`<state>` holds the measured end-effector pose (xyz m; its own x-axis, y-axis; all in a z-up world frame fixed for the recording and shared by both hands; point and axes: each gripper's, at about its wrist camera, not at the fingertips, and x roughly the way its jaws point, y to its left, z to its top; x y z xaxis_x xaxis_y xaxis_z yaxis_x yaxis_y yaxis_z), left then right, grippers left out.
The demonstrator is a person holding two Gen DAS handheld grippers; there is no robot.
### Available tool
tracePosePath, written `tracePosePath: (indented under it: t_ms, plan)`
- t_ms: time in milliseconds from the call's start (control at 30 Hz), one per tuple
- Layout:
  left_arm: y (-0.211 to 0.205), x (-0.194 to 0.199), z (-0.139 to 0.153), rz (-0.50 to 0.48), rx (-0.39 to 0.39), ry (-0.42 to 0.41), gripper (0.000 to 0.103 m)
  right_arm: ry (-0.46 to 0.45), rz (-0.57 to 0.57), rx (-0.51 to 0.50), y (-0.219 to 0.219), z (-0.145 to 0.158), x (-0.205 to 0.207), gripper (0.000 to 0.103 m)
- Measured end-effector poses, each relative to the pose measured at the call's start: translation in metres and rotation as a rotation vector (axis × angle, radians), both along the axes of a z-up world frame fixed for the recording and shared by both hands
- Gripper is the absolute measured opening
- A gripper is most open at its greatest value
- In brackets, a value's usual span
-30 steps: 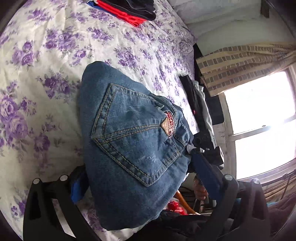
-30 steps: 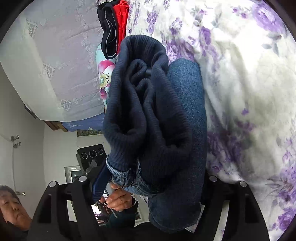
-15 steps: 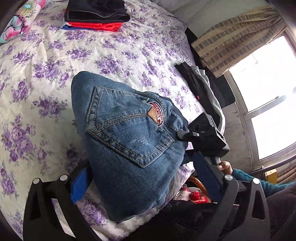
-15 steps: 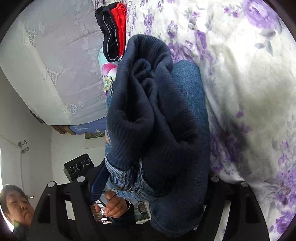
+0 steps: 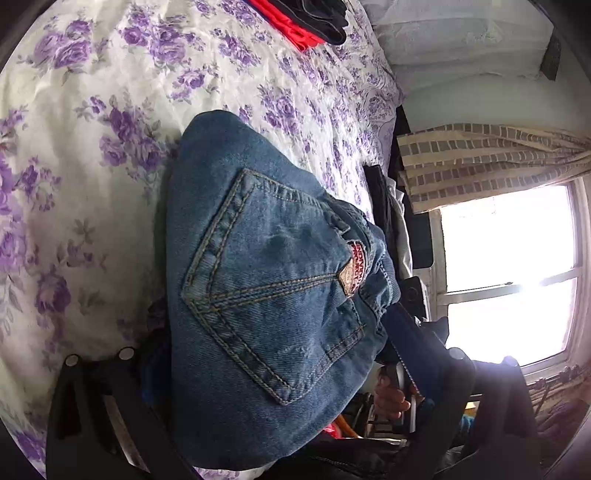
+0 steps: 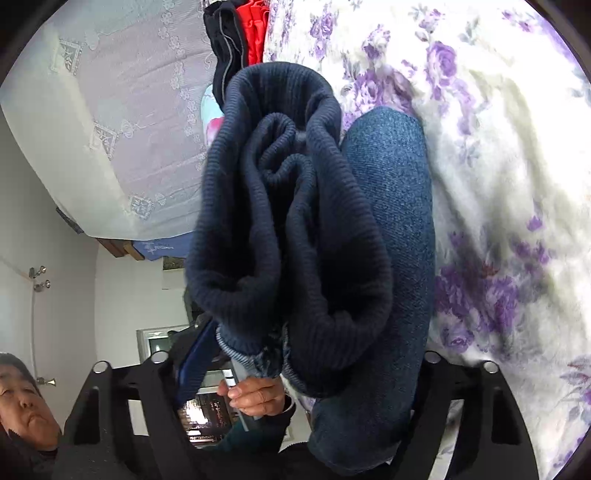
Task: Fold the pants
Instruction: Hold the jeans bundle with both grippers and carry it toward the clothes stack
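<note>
The folded blue jeans (image 5: 266, 295) fill the middle of the left wrist view, back pocket and red label up, held above the floral bedspread (image 5: 92, 147). My left gripper (image 5: 273, 354) is shut on the jeans bundle; its blue right finger (image 5: 410, 343) presses the waist side. In the right wrist view the jeans (image 6: 391, 229) show a dark ribbed knit lining (image 6: 280, 229) bunched at the open end. My right gripper (image 6: 306, 365) is shut on the same bundle; its blue left finger (image 6: 195, 362) shows, the other is hidden by denim.
A stack of folded red and black clothes (image 5: 306, 22) lies far up the bed, also in the right wrist view (image 6: 236, 48). Dark clothes (image 5: 388, 214) hang at the bed's right edge by the window (image 5: 509, 273). A person's face (image 6: 22, 398) is at lower left.
Both grippers have shifted with the jeans still held. The left view has swung back toward the window, and the clothes stack has moved to the top edge.
</note>
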<state>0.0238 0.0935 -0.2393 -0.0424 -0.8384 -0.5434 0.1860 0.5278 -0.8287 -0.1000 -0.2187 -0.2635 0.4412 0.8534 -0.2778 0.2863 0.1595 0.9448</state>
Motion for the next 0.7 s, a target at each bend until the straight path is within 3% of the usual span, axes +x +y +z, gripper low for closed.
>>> tracePosePath:
  t_ms: [100,167,233,333,533,700]
  plan:
    - [-0.013,-0.006,0.008,-0.051,0.098,-0.060,0.095,0.006,0.015,-0.068,-0.001,0.004,-0.003,0.060]
    - [-0.020,-0.009,0.013,-0.078,0.191,-0.112,0.085,0.000,0.016,-0.093,0.000,0.007,-0.004,0.058]
    - [-0.025,-0.010,0.018,-0.100,0.272,-0.152,0.069,0.011,0.007,-0.121,0.000,0.008,-0.004,0.057]
    - [-0.019,-0.006,0.027,-0.087,0.258,-0.159,0.056,-0.008,0.001,-0.152,0.003,0.017,-0.003,0.055]
    - [-0.016,-0.014,0.063,-0.077,0.256,-0.275,0.054,-0.117,-0.014,-0.180,0.008,0.052,-0.004,0.054]
    - [-0.032,-0.021,0.096,-0.116,0.312,-0.396,0.054,-0.168,-0.052,-0.188,0.002,0.070,-0.011,0.054]
